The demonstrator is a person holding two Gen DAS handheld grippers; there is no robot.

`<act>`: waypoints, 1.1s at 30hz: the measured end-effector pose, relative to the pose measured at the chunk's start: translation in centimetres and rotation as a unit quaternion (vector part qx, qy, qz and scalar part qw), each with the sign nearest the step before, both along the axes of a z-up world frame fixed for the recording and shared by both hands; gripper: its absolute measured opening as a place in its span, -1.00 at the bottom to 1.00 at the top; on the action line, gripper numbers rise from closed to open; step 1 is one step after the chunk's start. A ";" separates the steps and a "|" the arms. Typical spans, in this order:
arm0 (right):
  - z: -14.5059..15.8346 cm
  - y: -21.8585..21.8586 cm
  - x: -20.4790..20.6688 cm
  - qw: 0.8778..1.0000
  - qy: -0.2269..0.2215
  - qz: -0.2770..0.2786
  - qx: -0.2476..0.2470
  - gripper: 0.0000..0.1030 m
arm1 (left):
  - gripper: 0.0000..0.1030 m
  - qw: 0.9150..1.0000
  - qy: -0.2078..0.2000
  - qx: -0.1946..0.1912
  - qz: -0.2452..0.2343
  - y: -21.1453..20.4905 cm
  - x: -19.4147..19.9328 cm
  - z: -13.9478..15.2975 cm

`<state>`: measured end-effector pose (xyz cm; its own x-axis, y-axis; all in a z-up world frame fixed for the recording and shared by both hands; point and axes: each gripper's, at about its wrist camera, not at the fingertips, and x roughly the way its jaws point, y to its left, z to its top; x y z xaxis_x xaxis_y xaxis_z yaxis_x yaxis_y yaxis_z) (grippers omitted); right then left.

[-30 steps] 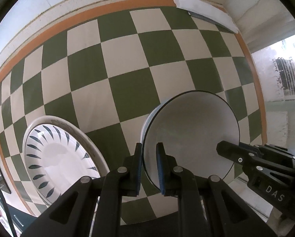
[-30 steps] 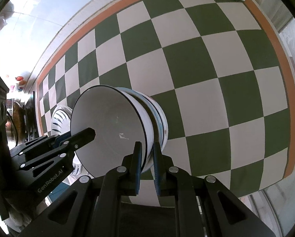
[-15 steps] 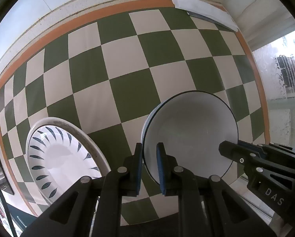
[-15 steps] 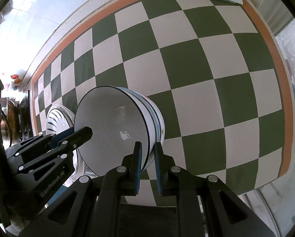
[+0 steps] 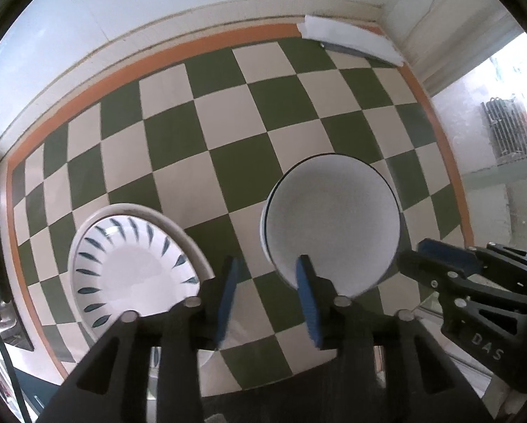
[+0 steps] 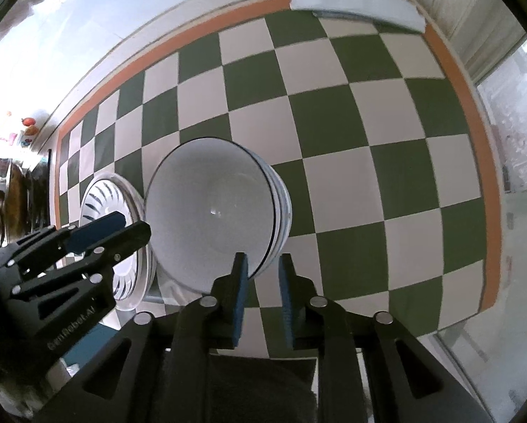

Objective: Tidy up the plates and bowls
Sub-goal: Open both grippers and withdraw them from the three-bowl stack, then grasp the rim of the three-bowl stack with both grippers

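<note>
A white bowl with a dark rim (image 5: 334,218) (image 6: 210,218) sits nested on top of a stack of bowls on the green and cream checked cloth. To its left lies a white plate with blue leaf marks (image 5: 133,264) (image 6: 101,194) on other plates. My left gripper (image 5: 267,276) hovers over the bowl's left rim, jaws opening; the rim lies between the pads, untouched by them. My right gripper (image 6: 263,268) is over the opposite rim, jaws also opening, pads off the rim. Each gripper shows in the other's view: the right gripper (image 5: 439,257), the left gripper (image 6: 108,229).
A folded white cloth (image 5: 348,40) (image 6: 355,3) lies at the far edge by the wall. The checked cloth has an orange border (image 5: 436,134). A glass pane stands along the right side (image 6: 510,141). Dark kitchenware crowds the far left (image 6: 13,190).
Both grippers, earlier shut on the top bowl's rim, have opened and lifted away. The bowl stays on the stack.
</note>
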<state>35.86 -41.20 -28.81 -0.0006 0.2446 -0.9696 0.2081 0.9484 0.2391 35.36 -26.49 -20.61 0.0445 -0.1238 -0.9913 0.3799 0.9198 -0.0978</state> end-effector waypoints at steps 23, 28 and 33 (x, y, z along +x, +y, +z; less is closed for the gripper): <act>15.2 1.9 -8.2 0.989 -0.138 -0.025 -0.046 0.74 | 0.93 0.989 -0.123 -0.077 0.009 4.1 -5.7 12.5; 16.5 2.2 -8.7 0.988 -0.146 -0.025 -0.047 0.76 | 0.96 0.988 -0.128 -0.088 0.019 4.7 -6.1 13.2; 16.6 2.1 -8.8 0.987 -0.150 -0.031 -0.040 0.80 | 0.99 0.986 -0.142 -0.085 0.019 4.7 -5.8 13.5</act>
<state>27.10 -39.07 -12.26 0.3023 0.1580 -0.9400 0.1970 0.9545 0.2238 29.52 -21.74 -7.06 0.3244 -0.2808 -0.9033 0.3796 0.9133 -0.1476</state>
